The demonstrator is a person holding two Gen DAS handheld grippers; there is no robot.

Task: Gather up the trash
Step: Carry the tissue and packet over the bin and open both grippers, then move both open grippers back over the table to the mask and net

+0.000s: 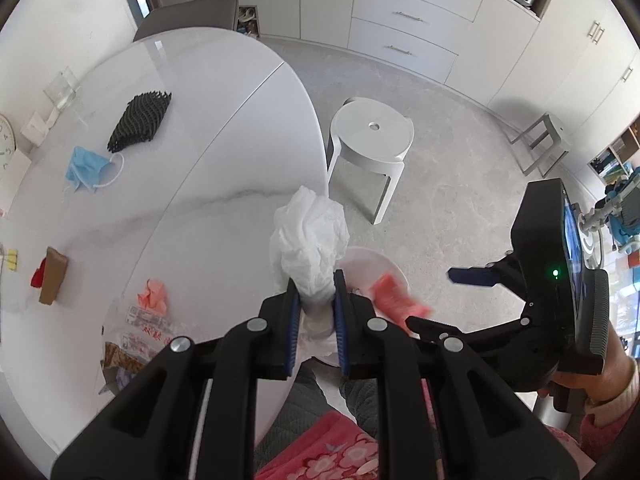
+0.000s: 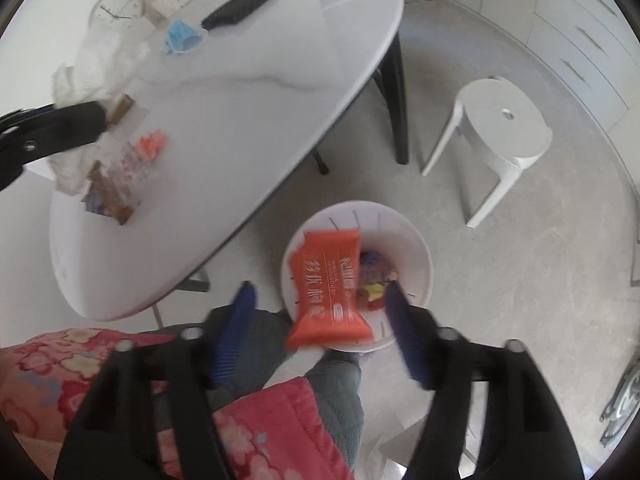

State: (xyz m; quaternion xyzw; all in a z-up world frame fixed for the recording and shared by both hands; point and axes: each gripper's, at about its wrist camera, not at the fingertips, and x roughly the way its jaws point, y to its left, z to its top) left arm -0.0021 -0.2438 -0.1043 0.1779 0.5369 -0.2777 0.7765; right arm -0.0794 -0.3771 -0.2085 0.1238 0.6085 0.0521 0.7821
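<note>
My left gripper (image 1: pixel 315 290) is shut on a crumpled white tissue (image 1: pixel 310 236), held at the table's near edge. My right gripper (image 2: pixel 320 304) is open above the white trash bin (image 2: pixel 418 240) on the floor. An orange snack wrapper (image 2: pixel 326 292) hangs loose between its fingers, over the bin, touching neither pad. The wrapper also shows in the left wrist view (image 1: pixel 394 296) over the bin (image 1: pixel 368 264). The bin holds a few small scraps. On the white table (image 1: pixel 208 152) lie a blue face mask (image 1: pixel 86 168), a black mesh piece (image 1: pixel 140 120), a pink paper scrap (image 1: pixel 154 294) and clear wrappers (image 1: pixel 140 332).
A brown bar with a red scrap (image 1: pixel 52 274) lies at the table's left. A glass (image 1: pixel 62 90), a white cup and a clock (image 2: pixel 116 6) stand at the far side. A white stool (image 1: pixel 370 136) stands on the floor beyond the bin. Cabinets line the far wall.
</note>
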